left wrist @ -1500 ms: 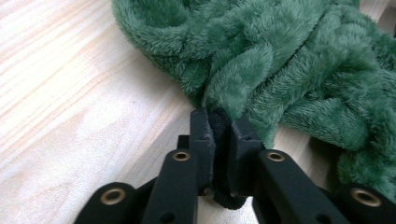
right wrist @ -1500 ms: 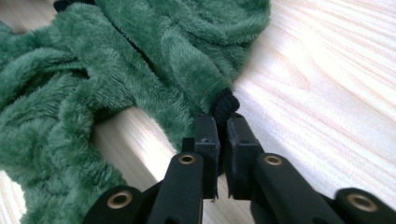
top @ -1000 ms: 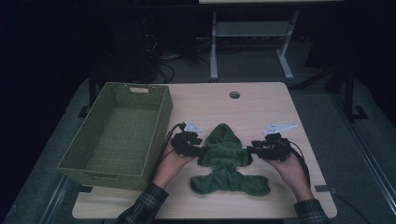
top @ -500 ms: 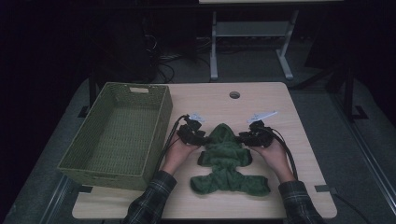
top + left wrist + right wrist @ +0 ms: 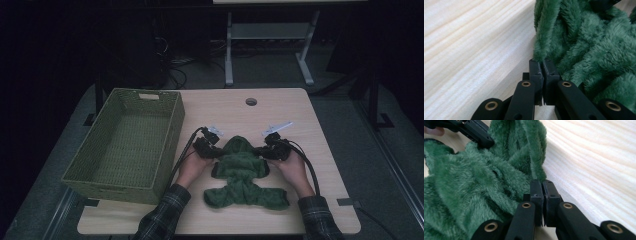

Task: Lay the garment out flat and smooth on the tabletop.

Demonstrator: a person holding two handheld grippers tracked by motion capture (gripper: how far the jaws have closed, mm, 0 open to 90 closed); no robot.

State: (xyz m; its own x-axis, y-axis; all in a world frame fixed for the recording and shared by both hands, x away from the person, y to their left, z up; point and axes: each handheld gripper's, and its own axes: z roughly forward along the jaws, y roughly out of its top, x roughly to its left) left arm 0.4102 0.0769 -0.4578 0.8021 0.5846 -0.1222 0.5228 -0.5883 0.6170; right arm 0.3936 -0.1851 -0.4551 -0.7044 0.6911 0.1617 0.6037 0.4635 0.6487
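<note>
Garment point(image 5: 242, 172): dark green, fluffy fleece pile, small hooded piece. Lies flat on the desk point(image 5: 280, 107), right of centre and near the front edge, hood toward the far side, hem flared out toward the person. Fabric is rumpled at the hood and shoulders. No label, brand or writing readable on it or on anything else.

Left gripper point(image 5: 212, 148) sits at the garment's left shoulder edge. Its fingers point(image 5: 536, 71) have just been closing and now stand pressed together with a thin fold of the fleece edge pinched at their tips.

Right gripper point(image 5: 266, 150) mirrors that at the right shoulder edge. Its fingers point(image 5: 537, 191) have also just been closing; they meet on a pinch of fleece at the tip. The left gripper shows across the garment in the right gripper view, top left.

Both hands rest low on the desk on either side of the garment, plaid sleeves point(image 5: 165, 217) coming in from the near edge.

Basket point(image 5: 167, 127): green woven, rectangular, just left of the left gripper, near the desk's left edge. Cable hole point(image 5: 251, 101) in the desk beyond the garment.
</note>
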